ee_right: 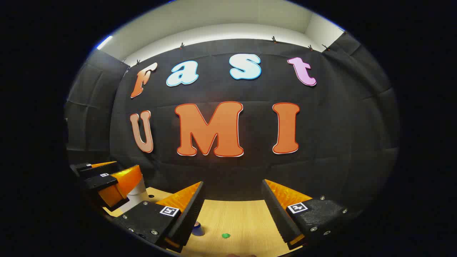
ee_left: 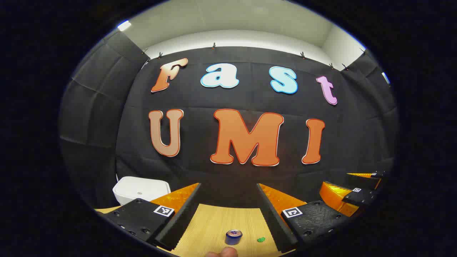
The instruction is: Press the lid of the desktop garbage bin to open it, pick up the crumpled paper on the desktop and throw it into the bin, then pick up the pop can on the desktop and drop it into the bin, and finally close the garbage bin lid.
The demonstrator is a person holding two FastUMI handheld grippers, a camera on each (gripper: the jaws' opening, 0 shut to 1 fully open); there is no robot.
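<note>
- Left gripper view, from its left edge: the white garbage bin [ee_left: 141, 190] stands on the wooden desktop [ee_left: 214, 221] against the booth's black cloth wall, its lid down flat.
- Right of the bin, the left gripper [ee_left: 228, 210] hangs over the desktop with its two fingers spread wide apart and nothing between them.
- Right of the bin and nearer the camera, seen through the gap between those fingers, the pop can [ee_left: 234, 237] stands upright on the desktop, touching neither finger.
- Just right of the can lies a small green scrap [ee_left: 261, 240], apart from it; whether this is the crumpled paper I cannot tell.
- A fingertip [ee_left: 223, 252] shows at the bottom edge, just below the can.
- Farthest right of the bin, the right gripper [ee_left: 351, 189] shows side-on, above the desktop.
- Right gripper view, from its left: the left gripper [ee_right: 107, 182] stands in front of the bin [ee_right: 137, 194] and hides most of it.
- Right of the bin, the right gripper [ee_right: 232, 210] has its fingers wide apart, holding nothing.
- Right of the bin and nearer the camera, the pop can [ee_right: 196, 229] is half hidden behind that gripper's left finger; the green scrap [ee_right: 225, 235] lies on the desktop [ee_right: 235, 217] right of the can.
</note>
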